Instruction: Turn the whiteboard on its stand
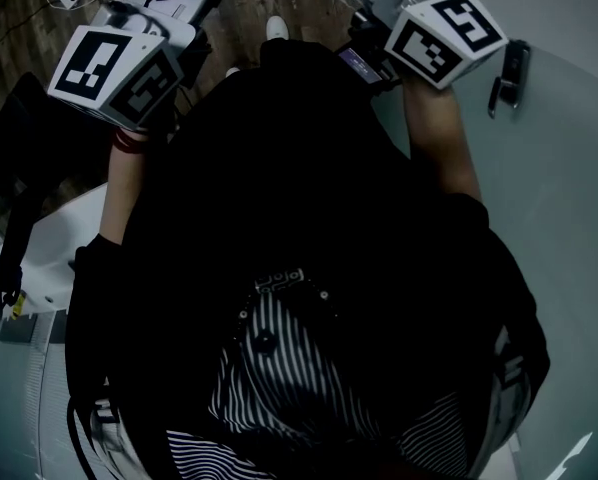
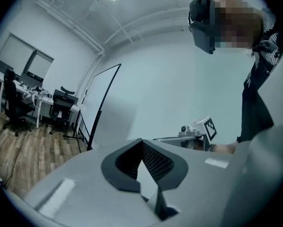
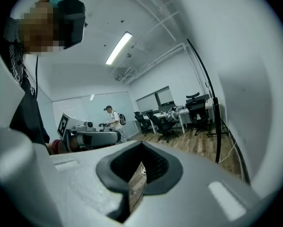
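Whiteboard (image 3: pixel 245 103) is standing upright, close beside our right tool (image 3: pixel 140 150).

We are holding both tools pressed together and empty. The left tool (image 2: pixel 142 148) is seeing the tall panel farther off, so we are judging the right hand nearer for turning it.

Left hand-held gripper: the grey plastic left hand-held gripper (image 2: pixel 141 143) is carried near level, and its black ribbed pads (image 2: pixel 158 162) meet at the tips with nothing between them.
Right hand-held gripper: the grey plastic right hand-held gripper (image 3: pixel 141 145) has its black pads (image 3: pixel 154 167) closed together and empty, and it also sits near level.
Left marker cube: the white cube with black squares (image 1: pixel 114 73) sits over the left hand and hides it.
Right marker cube: a matching cube (image 1: pixel 444 36) sits tilted above the right hand.
Left forearm: the bare left forearm (image 1: pixel 122 193) reaches forward out of a black sleeve, with a red band (image 1: pixel 129 141) at the wrist.
Right forearm: the bare right forearm (image 1: pixel 444 133) is stretched forward.
Spacing: the two grippers are side by side and apart, ahead of the chest.
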A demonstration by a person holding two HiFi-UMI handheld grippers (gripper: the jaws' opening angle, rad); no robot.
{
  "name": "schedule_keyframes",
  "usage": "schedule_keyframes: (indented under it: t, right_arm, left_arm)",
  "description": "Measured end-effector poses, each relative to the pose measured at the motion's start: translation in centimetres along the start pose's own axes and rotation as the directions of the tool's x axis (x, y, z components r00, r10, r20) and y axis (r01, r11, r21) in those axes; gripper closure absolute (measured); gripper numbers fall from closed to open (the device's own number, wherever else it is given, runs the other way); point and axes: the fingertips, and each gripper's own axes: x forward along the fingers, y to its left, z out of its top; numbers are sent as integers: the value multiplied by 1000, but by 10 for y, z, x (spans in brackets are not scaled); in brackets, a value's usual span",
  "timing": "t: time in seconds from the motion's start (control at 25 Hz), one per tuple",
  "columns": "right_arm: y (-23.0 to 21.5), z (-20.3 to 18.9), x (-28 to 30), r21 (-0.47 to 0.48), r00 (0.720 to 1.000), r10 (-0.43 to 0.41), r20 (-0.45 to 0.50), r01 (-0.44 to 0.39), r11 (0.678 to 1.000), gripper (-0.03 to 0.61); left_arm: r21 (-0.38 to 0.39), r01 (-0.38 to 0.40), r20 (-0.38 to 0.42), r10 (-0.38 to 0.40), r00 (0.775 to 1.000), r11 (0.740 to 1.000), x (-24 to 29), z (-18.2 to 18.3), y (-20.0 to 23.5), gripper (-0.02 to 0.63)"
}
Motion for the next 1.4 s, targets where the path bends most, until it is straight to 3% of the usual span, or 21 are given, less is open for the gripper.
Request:
schedule_keyframes:
  t: [0.36,0.6,0.72,0.84,1.0,1.16,1.4]
  right_arm:
    - [-73,38,17,-4,999,47,-7,-47,999,578]
    - [-122,38,8,13,999,36,-27,-36,999,578]
    - [-144,40,-7,23,999,44,-10,-44,999,578]
    - [-153,41,-14,-31,997,71,-10,-71,997,578]
    - [-188,32,-10,-17,998,55,-8,-56,998,578]
    - [-213,26,-20,12,999,32,-19,-32,999,578]
    - [-258,39,-34,36,1000,10,16,-11,999,578]
  left_arm:
    - [3,-38,1,38,999,999,74,29,32,611]
    - [-14,-77,-13,77,997,997,112,35,45,611]
    - [26,-118,-19,119,993,993,133,42,45,611]
    - [60,-173,-20,174,984,983,145,46,51,611]
    - [62,-118,-89,123,988,991,184,28,52,611]
    - [60,-69,-97,75,992,996,197,32,37,611]
    - [122,-154,-176,174,969,980,190,47,76,611]
